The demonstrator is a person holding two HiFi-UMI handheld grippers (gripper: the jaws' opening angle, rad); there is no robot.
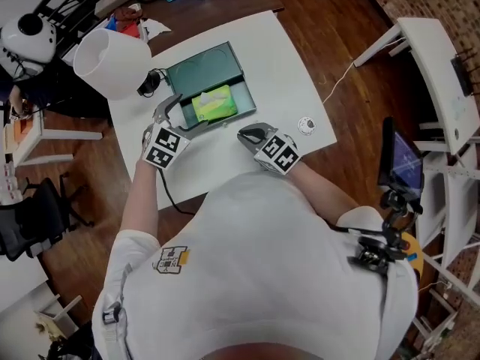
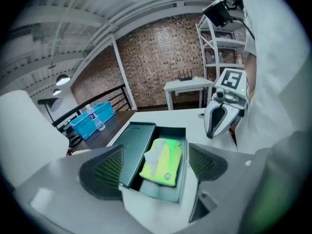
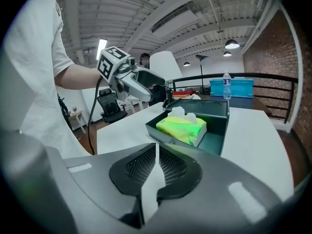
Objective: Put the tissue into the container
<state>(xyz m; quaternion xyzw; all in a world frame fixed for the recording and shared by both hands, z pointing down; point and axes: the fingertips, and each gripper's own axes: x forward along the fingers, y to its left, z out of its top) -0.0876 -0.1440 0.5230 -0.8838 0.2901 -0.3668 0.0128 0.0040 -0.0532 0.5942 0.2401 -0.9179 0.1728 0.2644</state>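
Grippers up front: right gripper point(image 3: 155, 174) has its jaws pressed together on nothing, and left gripper point(image 2: 153, 167) is spread wide and empty over the near end of the container point(image 2: 161, 193). Yellow-green tissue pack point(image 2: 163, 161) already lies flat inside, so I'd just pull the left one straight back without clipping the open lid point(image 2: 132, 147) beside it.

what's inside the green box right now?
A yellow-green tissue pack lies in the box, white tissue poking from its top. The box floor under the pack is covered, so anything beneath is unseen.
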